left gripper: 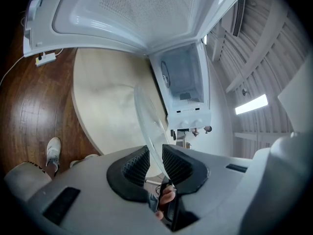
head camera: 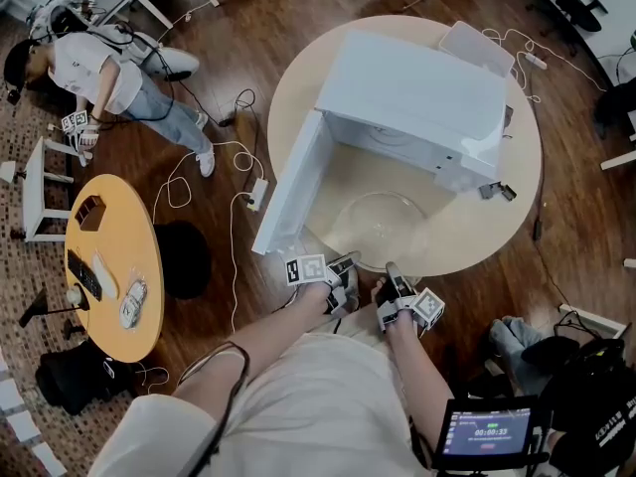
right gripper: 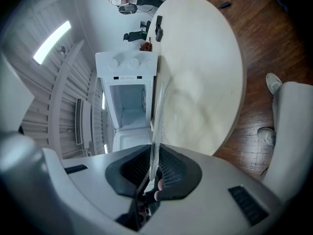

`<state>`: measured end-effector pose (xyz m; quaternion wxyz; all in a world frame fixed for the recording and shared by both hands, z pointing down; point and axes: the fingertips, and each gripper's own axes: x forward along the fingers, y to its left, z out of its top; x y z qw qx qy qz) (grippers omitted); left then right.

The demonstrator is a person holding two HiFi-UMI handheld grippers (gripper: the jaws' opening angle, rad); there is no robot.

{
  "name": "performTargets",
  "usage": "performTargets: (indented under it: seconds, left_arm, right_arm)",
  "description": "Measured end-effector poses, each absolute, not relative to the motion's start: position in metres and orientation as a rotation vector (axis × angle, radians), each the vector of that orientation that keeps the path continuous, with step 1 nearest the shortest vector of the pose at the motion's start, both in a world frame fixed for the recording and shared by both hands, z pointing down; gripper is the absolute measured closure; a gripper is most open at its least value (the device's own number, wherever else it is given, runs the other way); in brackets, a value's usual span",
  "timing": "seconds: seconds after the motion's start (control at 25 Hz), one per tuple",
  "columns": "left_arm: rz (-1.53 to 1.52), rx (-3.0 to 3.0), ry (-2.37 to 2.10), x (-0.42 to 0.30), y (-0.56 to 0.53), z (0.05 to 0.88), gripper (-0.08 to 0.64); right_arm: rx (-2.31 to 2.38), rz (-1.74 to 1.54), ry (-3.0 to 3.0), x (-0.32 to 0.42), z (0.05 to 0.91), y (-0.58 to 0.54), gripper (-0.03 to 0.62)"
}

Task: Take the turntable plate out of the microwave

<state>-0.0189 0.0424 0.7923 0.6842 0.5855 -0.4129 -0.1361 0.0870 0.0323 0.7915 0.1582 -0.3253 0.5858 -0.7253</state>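
Observation:
The clear glass turntable plate (head camera: 383,229) is outside the white microwave (head camera: 417,87), over the round beige table (head camera: 497,217) in front of the open cavity. The microwave door (head camera: 293,182) stands swung open at the left. My left gripper (head camera: 343,266) is shut on the plate's near left rim, and my right gripper (head camera: 391,271) is shut on its near right rim. In the left gripper view the plate (left gripper: 146,116) runs edge-on between the black pads (left gripper: 137,165). The right gripper view shows the plate (right gripper: 157,116) edge-on too, clamped thinly between the jaws, with the microwave (right gripper: 127,102) beyond.
A person (head camera: 109,78) sits on the wooden floor at the upper left. A yellow side table (head camera: 109,266) with small devices stands at the left. Cables and a power strip (head camera: 258,195) lie beside the round table. A clear lidded box (head camera: 477,48) sits behind the microwave.

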Motion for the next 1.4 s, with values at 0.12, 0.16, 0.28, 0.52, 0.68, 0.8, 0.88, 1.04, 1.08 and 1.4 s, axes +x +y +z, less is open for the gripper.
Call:
performTargets:
  seconds: [0.12,0.16,0.28,0.52,0.68,0.8,0.88,1.04,1.08,1.4]
  left_arm:
    - [-0.301,1.312,-0.926,-0.018,0.042,0.792,0.495]
    - [-0.300,1.311,-0.926,-0.018,0.042,0.793,0.495]
    - [-0.311,1.294,-0.936,-0.019,0.041,0.794,0.495]
    - [-0.350,1.245,-0.977,-0.022,0.037,0.792,0.497]
    - [-0.346,1.201,-1.004,-0.023,0.041,0.800,0.502]
    - [-0.383,1.164,-1.016,-0.024,0.040,0.802,0.509]
    - [-0.411,1.139,-1.021,-0.025,0.041,0.805,0.514]
    - [-0.426,1.126,-1.032,-0.027,0.040,0.810,0.517]
    - [-0.425,1.125,-1.034,-0.027,0.040,0.812,0.517]
    - [-0.432,1.113,-1.034,-0.027,0.043,0.817,0.517]
  right_arm:
    - [-0.936,-2.083,1.672,0.088,0.793,0.032,0.554]
    - [-0.936,-2.089,1.671,0.088,0.794,0.032,0.554]
    - [-0.927,-2.117,1.660,0.088,0.798,0.033,0.554]
    - [-0.890,-2.184,1.630,0.085,0.804,0.034,0.554]
    - [-0.923,-2.283,1.614,0.085,0.819,0.041,0.554]
    - [-0.923,-2.327,1.611,0.085,0.824,0.041,0.554]
    - [-0.900,-2.328,1.627,0.084,0.824,0.040,0.554]
    - [-0.832,-2.355,1.593,0.081,0.821,0.038,0.460]
    - [-0.821,-2.380,1.583,0.080,0.823,0.039,0.460]
    - [-0.809,-2.573,1.492,0.070,0.828,0.062,0.460]
